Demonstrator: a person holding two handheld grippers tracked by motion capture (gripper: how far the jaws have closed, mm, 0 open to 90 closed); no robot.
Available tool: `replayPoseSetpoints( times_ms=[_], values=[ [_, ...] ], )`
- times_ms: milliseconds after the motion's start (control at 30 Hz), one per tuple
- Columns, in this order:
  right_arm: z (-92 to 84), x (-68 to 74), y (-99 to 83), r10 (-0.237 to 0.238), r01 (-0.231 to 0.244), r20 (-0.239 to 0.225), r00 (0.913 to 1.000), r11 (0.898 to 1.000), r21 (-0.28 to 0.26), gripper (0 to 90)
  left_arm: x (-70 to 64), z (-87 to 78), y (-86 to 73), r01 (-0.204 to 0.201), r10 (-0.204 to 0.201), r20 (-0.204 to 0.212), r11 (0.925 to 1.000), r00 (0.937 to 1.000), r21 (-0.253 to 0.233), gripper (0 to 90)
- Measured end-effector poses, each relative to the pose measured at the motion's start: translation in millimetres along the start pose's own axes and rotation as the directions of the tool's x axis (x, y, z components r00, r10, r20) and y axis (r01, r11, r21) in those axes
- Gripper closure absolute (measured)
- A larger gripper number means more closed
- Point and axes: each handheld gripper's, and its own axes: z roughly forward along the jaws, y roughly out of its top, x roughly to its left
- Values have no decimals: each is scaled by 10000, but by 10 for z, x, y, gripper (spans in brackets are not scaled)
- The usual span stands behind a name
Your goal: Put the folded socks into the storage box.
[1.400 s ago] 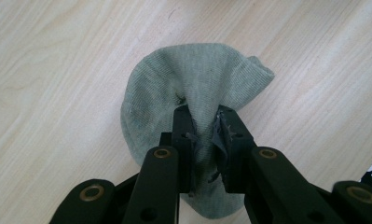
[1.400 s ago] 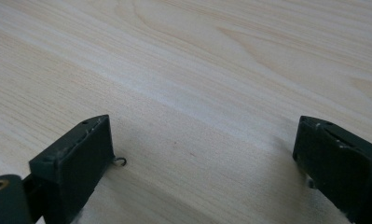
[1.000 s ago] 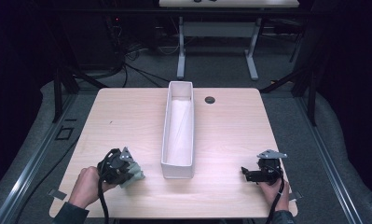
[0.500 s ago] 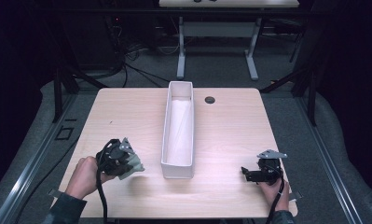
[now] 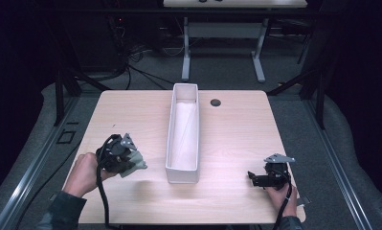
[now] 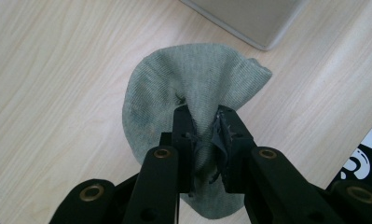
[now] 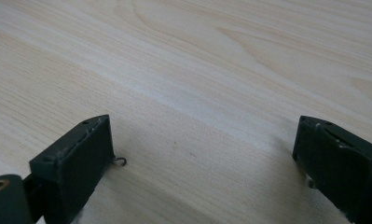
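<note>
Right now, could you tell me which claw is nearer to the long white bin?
Left. The left claw, shut on a grey cloth, sits just off the long white bin at its near corner. The right claw rests open on the table, farther away.

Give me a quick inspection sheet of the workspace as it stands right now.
Surface: light wooden table, bare apart from the items below.
Job's things: long white rectangular bin at centre, looks empty; grey-green knitted cloth lifted just left of the bin's near end.
Clutter: small round dark disc beside the bin's far end.
Grippers: left gripper shut on the cloth; right gripper open, low over bare wood.
Cables: black cable trails from the left gripper.
Surroundings: another table's legs, floor cables behind.
</note>
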Motion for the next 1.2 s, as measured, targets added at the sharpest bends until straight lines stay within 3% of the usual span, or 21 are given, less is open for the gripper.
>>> replayPoseSetpoints(
  times_ms=[600, 1200],
  values=[
    [-1, 0, 0, 13, -13, 2, 10000, 10000, 0, 47, 104, -213, 149, -99, 97, -132, 9998, 9999, -179, 789],
    [-2, 2, -1, 47, -47, 18, 10000, 10000, 4, 49, 140, -443, 461, -536, 519, -417, 9978, 9978, -399, 789]
  ],
)
